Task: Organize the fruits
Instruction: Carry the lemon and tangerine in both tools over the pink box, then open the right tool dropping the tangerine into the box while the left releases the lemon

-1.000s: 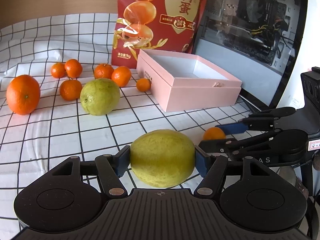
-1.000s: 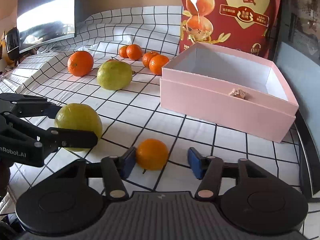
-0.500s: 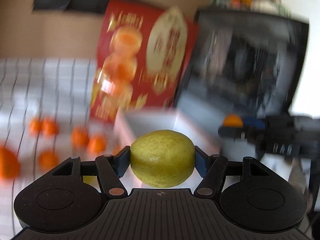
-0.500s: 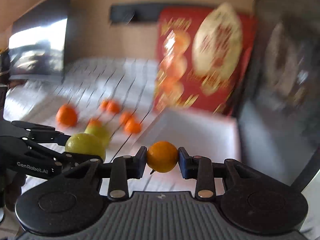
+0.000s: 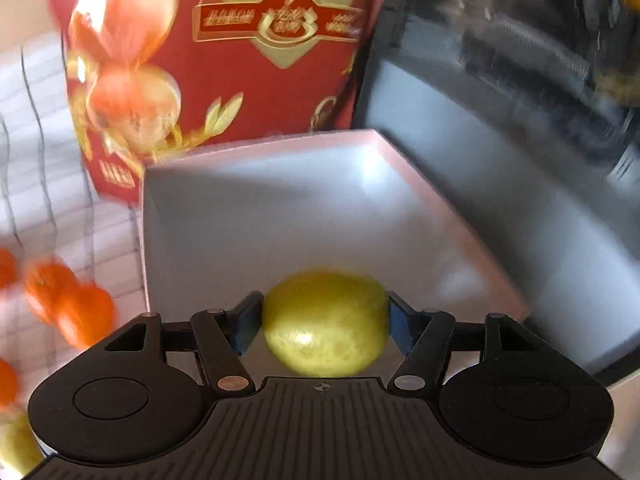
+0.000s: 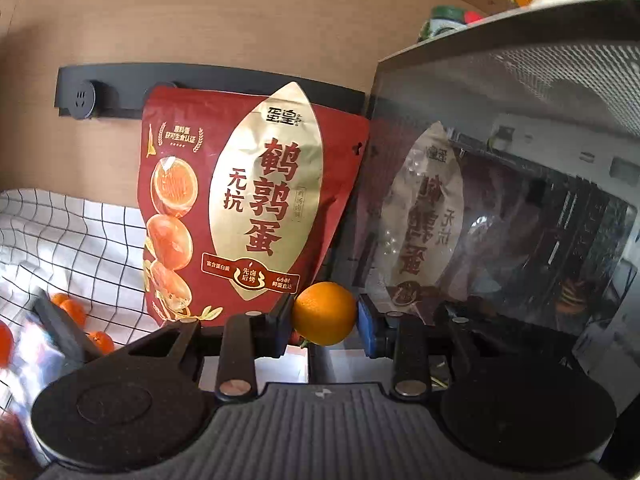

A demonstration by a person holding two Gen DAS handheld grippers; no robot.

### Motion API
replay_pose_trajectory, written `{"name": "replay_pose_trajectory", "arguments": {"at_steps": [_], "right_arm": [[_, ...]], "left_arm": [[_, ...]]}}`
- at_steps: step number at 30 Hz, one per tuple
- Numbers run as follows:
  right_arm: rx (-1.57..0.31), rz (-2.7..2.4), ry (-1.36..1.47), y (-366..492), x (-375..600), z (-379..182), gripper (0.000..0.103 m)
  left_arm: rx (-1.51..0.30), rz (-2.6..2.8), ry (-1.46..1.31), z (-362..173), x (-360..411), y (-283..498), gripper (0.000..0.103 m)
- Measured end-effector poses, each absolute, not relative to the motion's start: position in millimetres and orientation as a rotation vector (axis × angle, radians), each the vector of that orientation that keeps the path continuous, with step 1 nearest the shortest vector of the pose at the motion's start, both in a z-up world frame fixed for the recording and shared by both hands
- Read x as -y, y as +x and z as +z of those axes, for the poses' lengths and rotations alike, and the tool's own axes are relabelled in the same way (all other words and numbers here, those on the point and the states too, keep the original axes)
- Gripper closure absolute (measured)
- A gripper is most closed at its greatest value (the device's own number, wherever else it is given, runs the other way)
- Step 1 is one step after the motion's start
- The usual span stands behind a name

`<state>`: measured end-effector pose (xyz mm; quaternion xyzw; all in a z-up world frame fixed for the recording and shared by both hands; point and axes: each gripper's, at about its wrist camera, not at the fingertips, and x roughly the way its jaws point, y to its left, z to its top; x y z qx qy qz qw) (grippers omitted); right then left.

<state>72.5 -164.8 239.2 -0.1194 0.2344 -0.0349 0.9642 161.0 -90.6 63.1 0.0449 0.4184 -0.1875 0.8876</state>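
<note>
The left gripper (image 5: 325, 320) has its jaws clamped on a yellow-green citrus (image 5: 326, 322), blue pads pressed to either side of it; the fruit hangs over the open pink box (image 5: 452, 216), right at the box's near edge, with the pale inside of the box spread out beyond it; whether the fruit touches the box floor I cannot tell. Behind the box stands the red snack bag (image 5: 224, 80), blurred in this view; to the left, on the white checked cloth (image 5: 36, 184), a smear of small oranges (image 5: 68, 304) lies well apart from the box; another yellow-green fruit (image 5: 16, 444) peeks in at the bottom left corner.

Over on the right gripper (image 6: 325, 315), the jaws have just been closing and now pinch a small orange (image 6: 325, 313) tight between the pads; it is held up in the air, in front of the lower edge of the red bag and beside the dark glass-sided case (image 6: 520, 200) on the right, which mirrors the bag's label. Low on the left, a few more oranges sit on the checked cloth over the table; a black rail (image 6: 200, 84) runs along the wooden wall behind.
</note>
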Motion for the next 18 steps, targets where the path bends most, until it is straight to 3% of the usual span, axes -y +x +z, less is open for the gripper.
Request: {"name": "replay_pose_trajectory", "arguments": {"at_steps": [10,18], "right_arm": [[-0.537,0.017,-0.209,79.7,152.6,223.5,0.070],[-0.561,0.003,-0.191,89.9,154.1,213.3,0.070]], "left_arm": [[-0.919,-0.415,0.076,53.3,95.9,169.4,0.032],[-0.847,-0.511,0.045,55.6,81.4,157.1,0.031]]}}
